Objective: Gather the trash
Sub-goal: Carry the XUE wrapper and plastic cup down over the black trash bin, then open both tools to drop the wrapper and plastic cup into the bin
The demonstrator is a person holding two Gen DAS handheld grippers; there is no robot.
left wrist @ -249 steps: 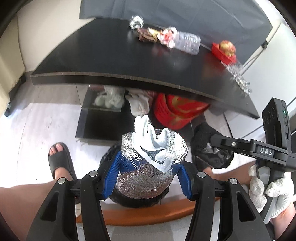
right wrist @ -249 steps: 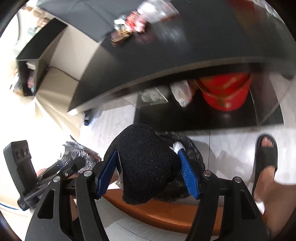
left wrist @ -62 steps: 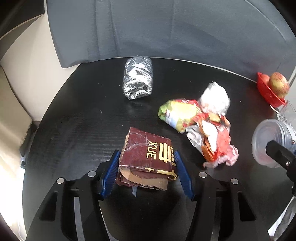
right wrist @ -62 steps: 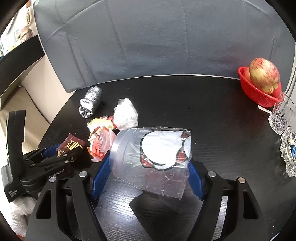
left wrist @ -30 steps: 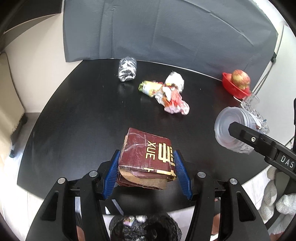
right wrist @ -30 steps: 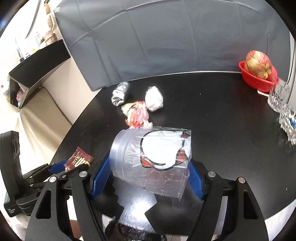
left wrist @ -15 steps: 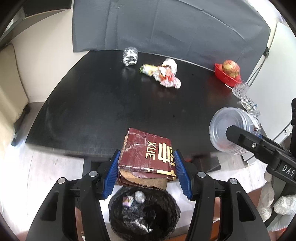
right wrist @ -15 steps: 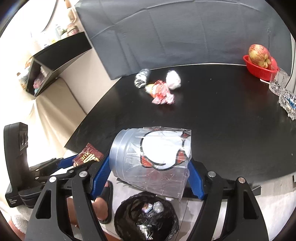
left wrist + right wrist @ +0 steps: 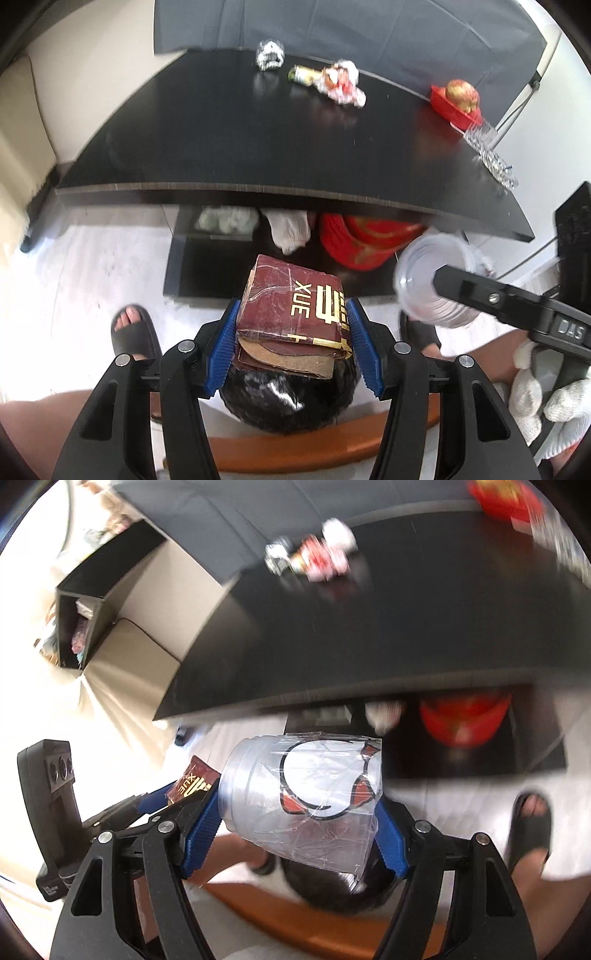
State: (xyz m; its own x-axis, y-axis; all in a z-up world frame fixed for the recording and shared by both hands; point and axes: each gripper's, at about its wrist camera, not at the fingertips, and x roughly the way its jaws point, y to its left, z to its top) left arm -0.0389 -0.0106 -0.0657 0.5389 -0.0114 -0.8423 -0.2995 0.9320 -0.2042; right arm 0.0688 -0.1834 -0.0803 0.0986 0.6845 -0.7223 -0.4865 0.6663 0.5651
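The left hand-held gripper point(image 9: 293, 345) is clenched on a flattened maroon carton point(image 9: 295, 314) printed with gold "XUE" lettering, its blue pads point(image 9: 225, 347) pressing both sides. The carton hangs directly above the black-lined trash bin point(image 9: 291, 398), which sits on the floor at the near edge of the black surface point(image 9: 258, 147), beside an orange-brown wooden rim.

The right hand-held gripper point(image 9: 299, 823) grasps a crumpled clear plastic cup point(image 9: 306, 790) with a black-and-red printed label, held on its side; it too hangs over the trash bin point(image 9: 340, 893), just beside the carton point(image 9: 190, 777). A white-gloved hand point(image 9: 535, 391) holds that gripper.

On the far side of the surface from the bin lie a foil-wrapped roll point(image 9: 270, 54), a green-and-yellow wrapper point(image 9: 304, 75) and a crumpled red-and-white wrapper point(image 9: 341, 85), close together. To their right stand a red bowl point(image 9: 456, 105) with an apple point(image 9: 461, 94) and glassware point(image 9: 487, 155). Under the surface are a red container point(image 9: 354, 240) and white cloth point(image 9: 290, 229). Sandalled feet point(image 9: 133, 328) stand either side of the bin.
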